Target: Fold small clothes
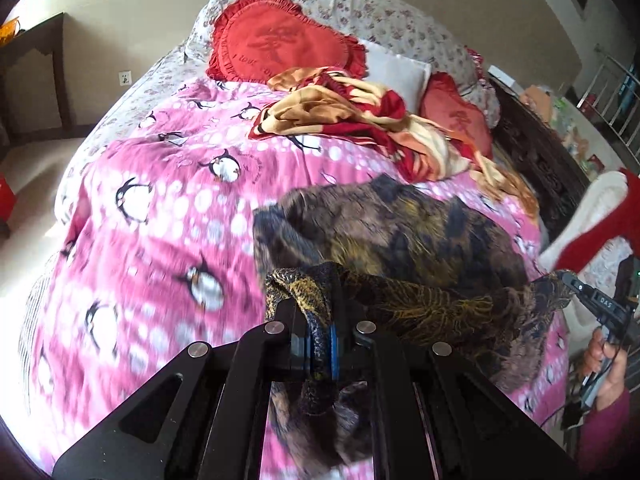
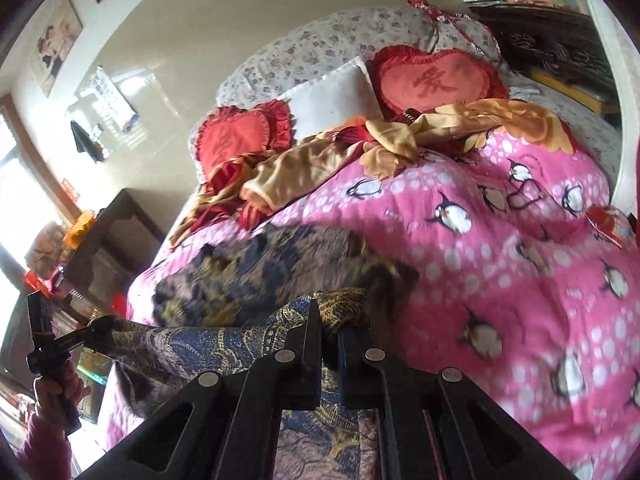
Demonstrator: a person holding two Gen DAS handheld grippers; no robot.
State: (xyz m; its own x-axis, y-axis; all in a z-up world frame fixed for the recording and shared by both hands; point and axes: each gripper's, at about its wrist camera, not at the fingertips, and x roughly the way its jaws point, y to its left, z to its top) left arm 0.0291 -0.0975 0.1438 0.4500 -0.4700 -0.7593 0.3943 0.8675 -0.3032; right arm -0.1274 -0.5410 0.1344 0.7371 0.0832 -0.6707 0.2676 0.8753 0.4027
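A dark garment with a navy, brown and gold pattern (image 1: 400, 232) lies on the pink penguin-print quilt (image 1: 160, 208). My left gripper (image 1: 318, 300) is shut on one corner of its near edge. My right gripper (image 2: 330, 312) is shut on the other corner of the garment (image 2: 280, 264). The near edge is stretched between the two grippers, raised above the quilt (image 2: 500, 260). The right gripper shows at the right of the left wrist view (image 1: 576, 284); the left gripper shows at the left of the right wrist view (image 2: 94, 326).
A crumpled red and gold cloth (image 1: 352, 120) lies farther up the bed. Red heart-shaped cushions (image 1: 276, 40) and a white pillow (image 1: 396, 72) sit at the head. A dark wooden table (image 2: 108, 236) stands beside the bed. A carved dark headboard (image 1: 536, 160) is at the right.
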